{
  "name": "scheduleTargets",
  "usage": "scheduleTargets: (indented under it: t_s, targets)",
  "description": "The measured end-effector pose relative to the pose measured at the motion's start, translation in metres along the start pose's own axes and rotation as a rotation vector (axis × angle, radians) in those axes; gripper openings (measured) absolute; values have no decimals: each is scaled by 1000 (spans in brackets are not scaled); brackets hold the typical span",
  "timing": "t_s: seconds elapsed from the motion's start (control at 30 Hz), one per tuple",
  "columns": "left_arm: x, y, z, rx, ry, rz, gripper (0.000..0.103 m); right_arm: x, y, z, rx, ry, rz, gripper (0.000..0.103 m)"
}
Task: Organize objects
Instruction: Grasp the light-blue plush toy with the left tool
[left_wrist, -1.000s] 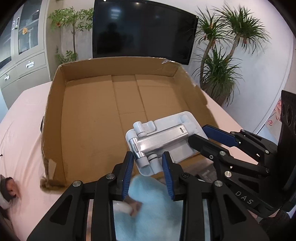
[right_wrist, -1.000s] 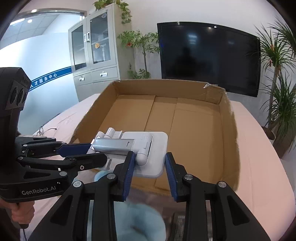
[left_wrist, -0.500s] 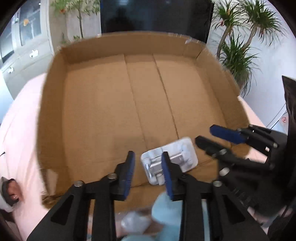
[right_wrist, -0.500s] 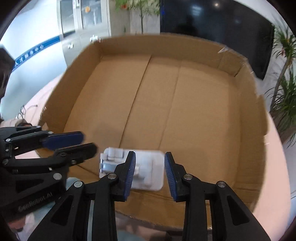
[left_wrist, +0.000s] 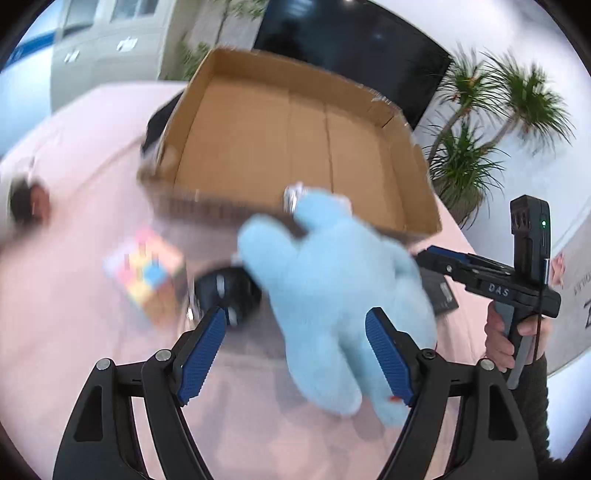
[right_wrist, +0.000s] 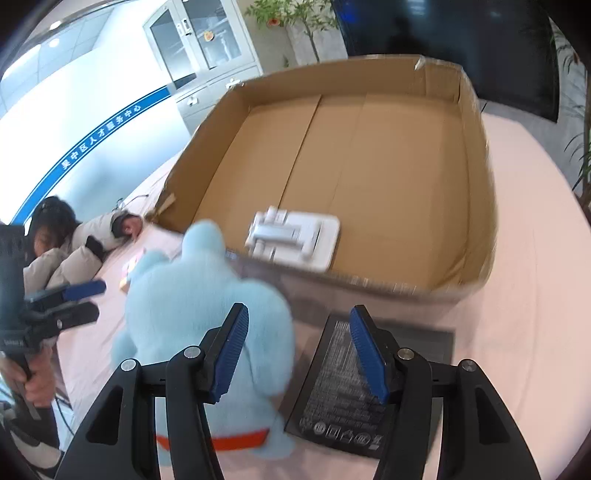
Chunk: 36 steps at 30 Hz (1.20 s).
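Progress: 1 white folding stand (right_wrist: 295, 240) lies inside the brown cardboard box (right_wrist: 369, 147), centre frame. Light-blue plush toy (right_wrist: 199, 306), black flat adapter (right_wrist: 343, 384) and multicoloured block (left_wrist: 147, 273) remain outside on the pink tablecloth (left_wrist: 55, 314). Left gripper (left_wrist: 295, 354) and right gripper (right_wrist: 299, 354) have fingers spread, holding nothing.

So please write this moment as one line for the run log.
left gripper: open, over blue plush toy | right gripper: open, empty | white stand: inside cardboard box | black adapter: on table
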<state>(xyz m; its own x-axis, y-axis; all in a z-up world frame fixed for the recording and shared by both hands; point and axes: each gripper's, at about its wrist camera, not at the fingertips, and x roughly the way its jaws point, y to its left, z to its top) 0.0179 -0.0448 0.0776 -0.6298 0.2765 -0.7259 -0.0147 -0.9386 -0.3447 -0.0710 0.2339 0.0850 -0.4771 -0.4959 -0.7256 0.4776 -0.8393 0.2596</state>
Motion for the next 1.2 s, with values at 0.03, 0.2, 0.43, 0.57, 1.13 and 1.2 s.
scheduleTargets:
  t_s: [0.03,0.2,0.43,0.57,1.13,1.2]
  targets:
    - [2,-1,-7,-13,6,-3,77,4,0,-3,0,10,2,56]
    - [21,-14,-29,5,35,5,73,19,16,-12,-13,31,24,52]
    - [26,-13,-28,12,49,14,31,18,25,-27,37,54,-28,25]
    - [23,0,-21,-22,44,9,31,-1,39,-43,49,91,-44,24]
    - [34,-12,-26,84,69,54,27,17,43,-60,79,113,-137,21]
    - [32,-14,-25,92,70,49,26,15,45,-61,87,103,-139,20]
